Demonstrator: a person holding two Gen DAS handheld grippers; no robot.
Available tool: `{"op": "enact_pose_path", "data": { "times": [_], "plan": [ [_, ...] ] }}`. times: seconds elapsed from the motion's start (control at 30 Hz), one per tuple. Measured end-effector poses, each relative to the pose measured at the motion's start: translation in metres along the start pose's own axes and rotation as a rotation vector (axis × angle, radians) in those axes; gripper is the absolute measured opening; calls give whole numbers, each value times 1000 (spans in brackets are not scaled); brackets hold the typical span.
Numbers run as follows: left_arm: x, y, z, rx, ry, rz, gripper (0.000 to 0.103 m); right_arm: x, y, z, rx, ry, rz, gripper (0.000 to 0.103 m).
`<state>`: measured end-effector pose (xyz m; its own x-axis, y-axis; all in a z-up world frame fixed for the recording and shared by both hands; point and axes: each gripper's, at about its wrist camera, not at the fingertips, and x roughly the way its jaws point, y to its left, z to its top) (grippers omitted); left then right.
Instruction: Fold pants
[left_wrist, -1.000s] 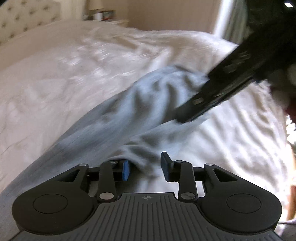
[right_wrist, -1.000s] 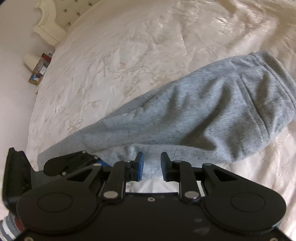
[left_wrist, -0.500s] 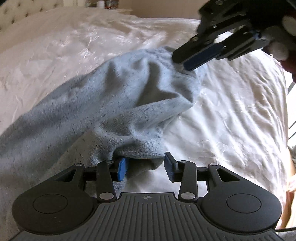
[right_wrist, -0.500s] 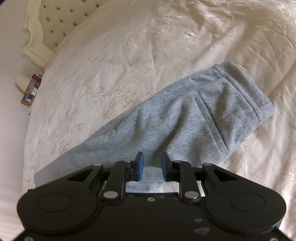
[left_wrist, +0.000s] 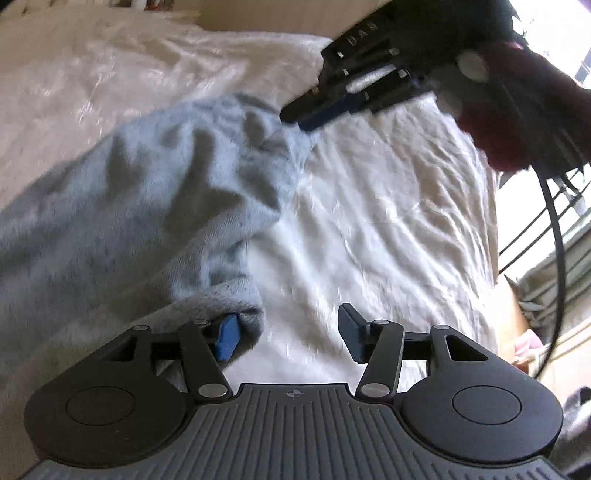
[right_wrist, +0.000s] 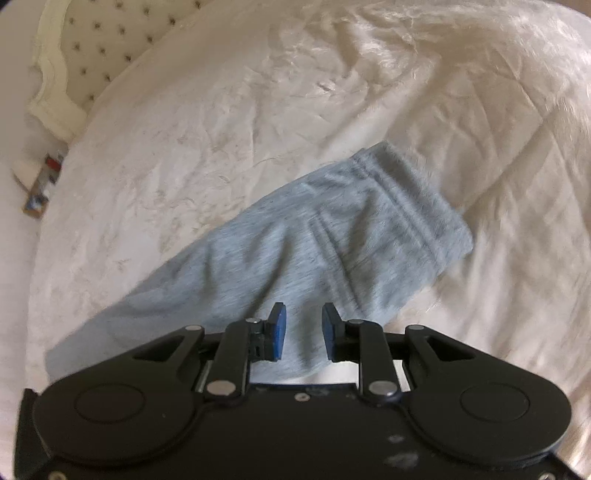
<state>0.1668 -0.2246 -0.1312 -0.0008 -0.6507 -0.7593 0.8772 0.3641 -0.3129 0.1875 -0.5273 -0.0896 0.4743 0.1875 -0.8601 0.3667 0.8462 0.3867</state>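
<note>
Grey sweatpants (left_wrist: 147, 206) lie across a white bedspread (left_wrist: 388, 221). My left gripper (left_wrist: 290, 334) hangs low over the bed and its jaws are opening. The pants' hem rests against the left pad only, with bare bedspread in the rest of the gap. At the top of the left wrist view, my right gripper (left_wrist: 303, 118) pinches a raised corner of the pants. In the right wrist view the right gripper (right_wrist: 303, 330) has grey fabric running between its pads. The pants (right_wrist: 332, 236) stretch away from it to the waistband.
A tufted headboard (right_wrist: 85, 40) and small items on a nightstand (right_wrist: 40, 184) are at the far left. A person's dark red sleeve (left_wrist: 517, 110) and a black cable (left_wrist: 554, 221) hang at the right. A cardboard box (left_wrist: 517, 314) stands past the bed's right edge.
The left jaws have spread apart and the hem has slipped free of the right pad. The right gripper has pulled its corner of the pants up and away, so the fabric looks smaller in its view.
</note>
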Motion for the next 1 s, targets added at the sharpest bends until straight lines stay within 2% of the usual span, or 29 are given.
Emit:
{"op": "enact_pose_path", "data": {
  "times": [0.07, 0.17, 0.23, 0.33, 0.43, 0.6, 0.7, 0.8, 0.83, 0.9, 1.0],
  "plan": [
    [4, -7, -3, 21, 0, 21, 53, 8, 9, 9, -101, -5, -9, 31],
    [12, -17, -5, 42, 1, 66, 53, 23, 38, 23, -321, -17, 11, 44],
    [14, -17, -8, 18, -3, 76, 53, 37, 65, 31, -499, -24, 37, 46],
    [12, -16, -11, 10, -16, 87, 53, 58, 102, 39, -728, -36, 93, 57],
    [12, -18, -12, 39, -16, 97, 53, 82, 133, 41, -922, -24, 142, 58],
    [16, -18, -12, 60, -13, 92, 53, 119, 161, 34, -1194, 60, 187, 57],
    [17, -16, -12, 61, -14, 87, 53, 133, 168, 22, -1321, 115, 194, 47],
    [15, -13, -15, 62, -16, 81, 53, 139, 166, 16, -1367, 168, 202, 26],
    [18, -15, -14, 66, -16, 81, 53, 137, 164, 14, -1376, 178, 201, 5],
    [18, -16, -14, 75, -20, 81, 53, 132, 163, 18, -1339, 184, 204, 4],
    [15, -16, -15, 71, -32, 80, 53, 112, 161, 42, -1194, 50, 201, 4]
  ]
}}
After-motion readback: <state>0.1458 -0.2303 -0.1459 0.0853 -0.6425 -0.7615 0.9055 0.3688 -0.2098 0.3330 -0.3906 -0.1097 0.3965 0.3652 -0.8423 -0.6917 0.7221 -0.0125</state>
